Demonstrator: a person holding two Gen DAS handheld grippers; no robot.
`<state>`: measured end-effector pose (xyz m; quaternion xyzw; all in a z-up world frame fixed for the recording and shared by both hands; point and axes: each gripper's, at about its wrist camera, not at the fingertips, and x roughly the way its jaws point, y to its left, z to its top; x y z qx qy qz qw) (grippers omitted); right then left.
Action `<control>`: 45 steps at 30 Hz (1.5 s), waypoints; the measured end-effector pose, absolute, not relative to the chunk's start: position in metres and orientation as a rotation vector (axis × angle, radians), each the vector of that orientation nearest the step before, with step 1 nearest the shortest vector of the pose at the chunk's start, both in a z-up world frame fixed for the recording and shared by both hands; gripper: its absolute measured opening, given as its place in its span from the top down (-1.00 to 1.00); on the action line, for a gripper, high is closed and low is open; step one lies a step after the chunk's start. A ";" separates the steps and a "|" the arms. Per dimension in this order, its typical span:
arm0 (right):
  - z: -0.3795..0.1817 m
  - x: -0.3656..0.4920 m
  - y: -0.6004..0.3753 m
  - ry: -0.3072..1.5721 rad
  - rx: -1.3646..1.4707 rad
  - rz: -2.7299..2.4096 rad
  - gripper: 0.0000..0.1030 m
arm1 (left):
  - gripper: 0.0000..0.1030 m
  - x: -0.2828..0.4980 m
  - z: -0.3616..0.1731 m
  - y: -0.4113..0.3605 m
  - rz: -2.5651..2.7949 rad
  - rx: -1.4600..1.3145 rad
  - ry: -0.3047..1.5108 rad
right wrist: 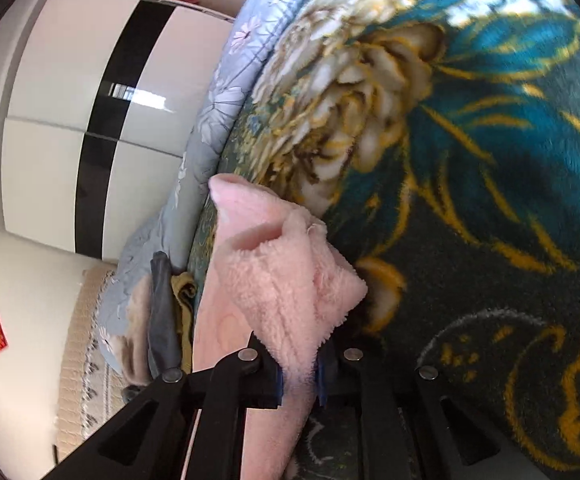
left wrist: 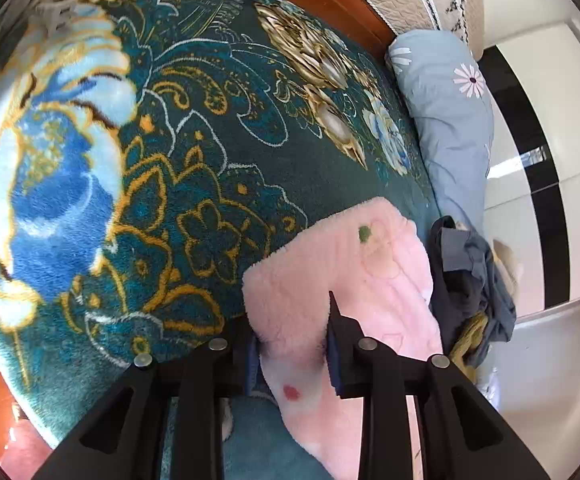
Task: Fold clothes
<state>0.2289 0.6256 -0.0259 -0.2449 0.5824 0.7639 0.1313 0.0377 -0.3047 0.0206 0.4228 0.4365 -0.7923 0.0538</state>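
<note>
A pink fleece garment with small green and red marks lies partly folded on a teal floral blanket. My left gripper is shut on the garment's near edge, fabric pinched between its blue pads. In the right wrist view my right gripper is shut on another bunched edge of the same pink garment, held a little above the blanket.
A heap of dark grey and mustard clothes lies just right of the pink garment, also in the right wrist view. A light blue daisy-print quilt runs along the bed's edge. A wooden headboard and white wardrobe stand beyond.
</note>
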 end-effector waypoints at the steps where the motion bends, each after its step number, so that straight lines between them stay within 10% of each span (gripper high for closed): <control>1: -0.026 0.229 0.625 1.693 -0.706 2.221 0.74 | 0.35 0.042 0.025 -0.303 -2.410 1.287 1.305; 12: -0.023 0.233 0.621 1.660 -0.715 2.233 0.73 | 0.13 0.068 0.084 -0.292 -2.321 1.164 0.875; 18: -0.019 0.225 0.616 1.604 -0.741 2.244 0.73 | 0.09 0.024 0.127 -0.179 -2.745 1.352 1.062; 33: -0.025 0.218 0.619 1.689 -0.719 2.271 0.68 | 0.09 -0.110 0.038 0.021 -2.336 1.909 0.865; 39: -0.027 0.216 0.620 1.732 -0.712 2.268 0.68 | 0.93 -0.120 0.028 0.042 -2.299 1.869 0.516; 45: -0.030 0.215 0.619 1.768 -0.700 2.256 0.68 | 1.00 -0.113 0.059 0.023 -2.515 1.705 0.714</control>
